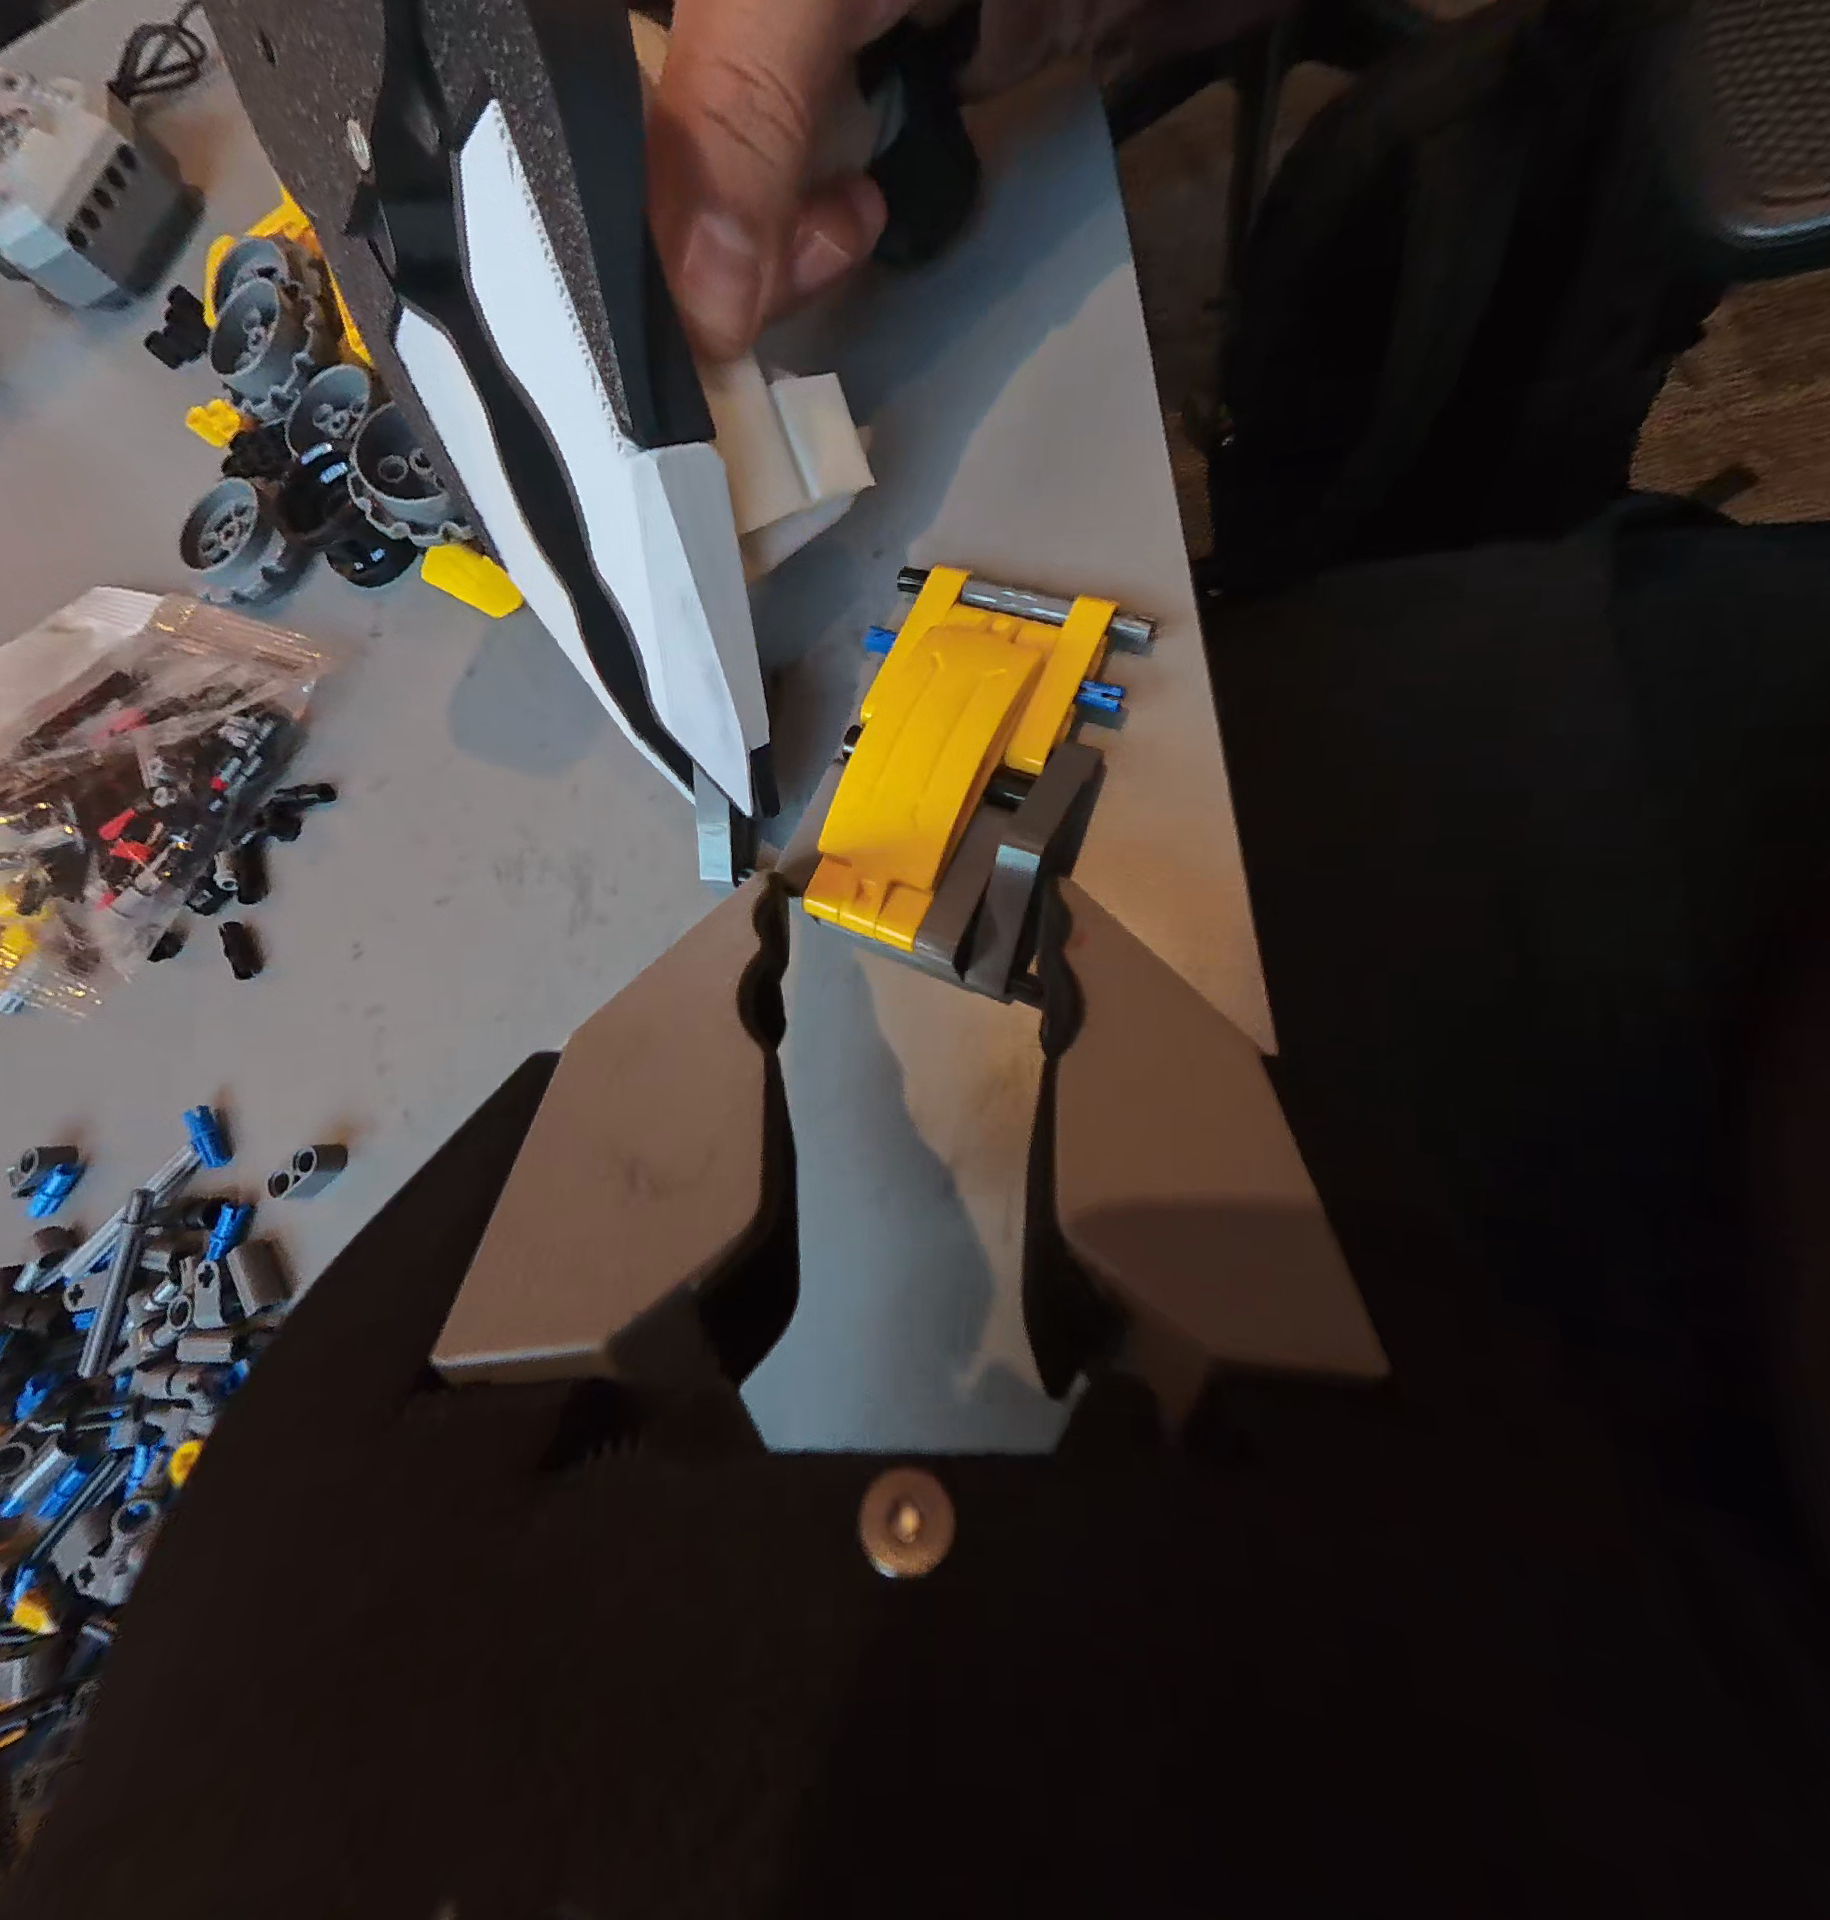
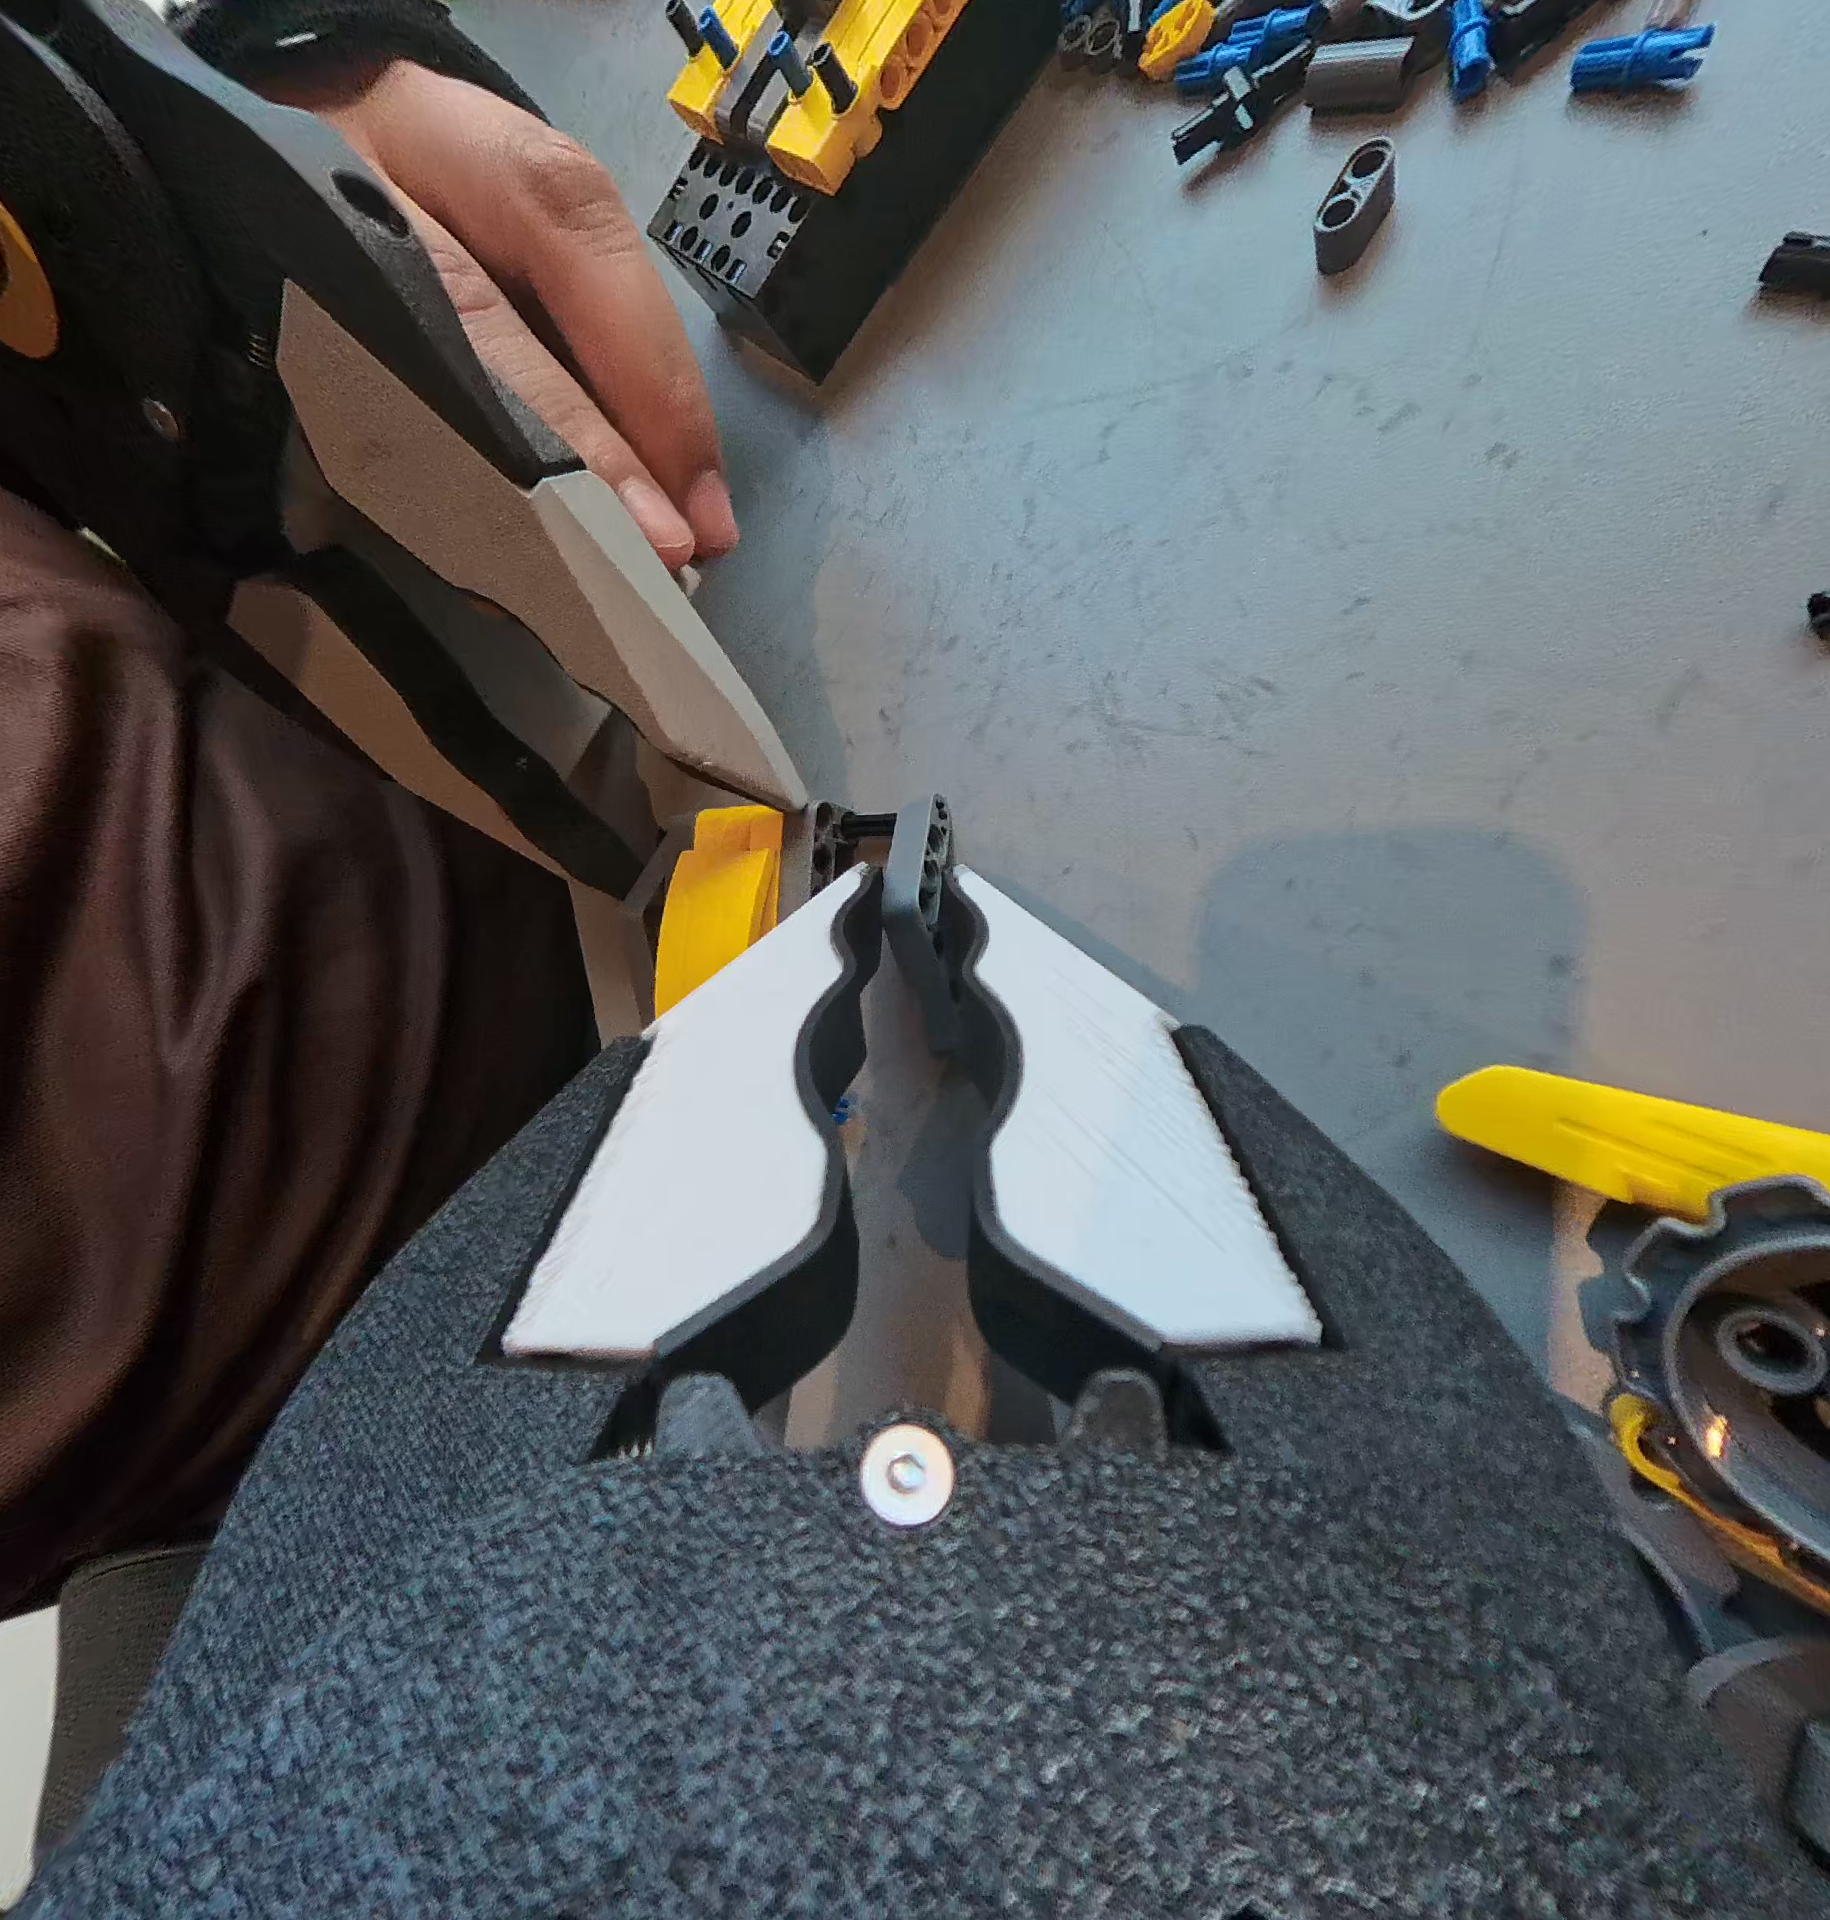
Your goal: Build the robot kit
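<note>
**Bench view, 2 wrist cameras.** A yellow-and-grey assembly (image 1: 932,748) lay at the near edge of the desk (image 1: 537,935), already built up from yellow panels, grey beams, blue pins and a grey axle across its far end. A further dark grey beam (image 2: 926,935) was not visibly joined to it. In the right wrist view a short black pin (image 2: 869,826) bridged the gap between the beam's top hole and the end of the assembly, but whether it was seated could not be told. Much remained unbuilt: a pile of loose pieces (image 1: 90,1351), an opened bag of parts (image 1: 132,748), a cluster of grey wheels (image 1: 308,416), a loose yellow panel (image 2: 1638,1138) and a separate black-and-yellow section (image 2: 817,156).

**Pose.** The left hand-held gripper (image 1: 911,914) reached low along the desk, its 2 fingers spread wide and straddling the near end of the assembly. The right-side finger pressed the grey beams and the other stood at the yellow corner, so it appeared clamped on the assembly. The right hand-held gripper (image 2: 916,883) came down steeply from the opposite side, gripped from above by a hand (image 1: 765,187). Its fingers were nearly together, pinching the dark grey beam upright at their tips, just beside the left gripper's fingertip.
</note>
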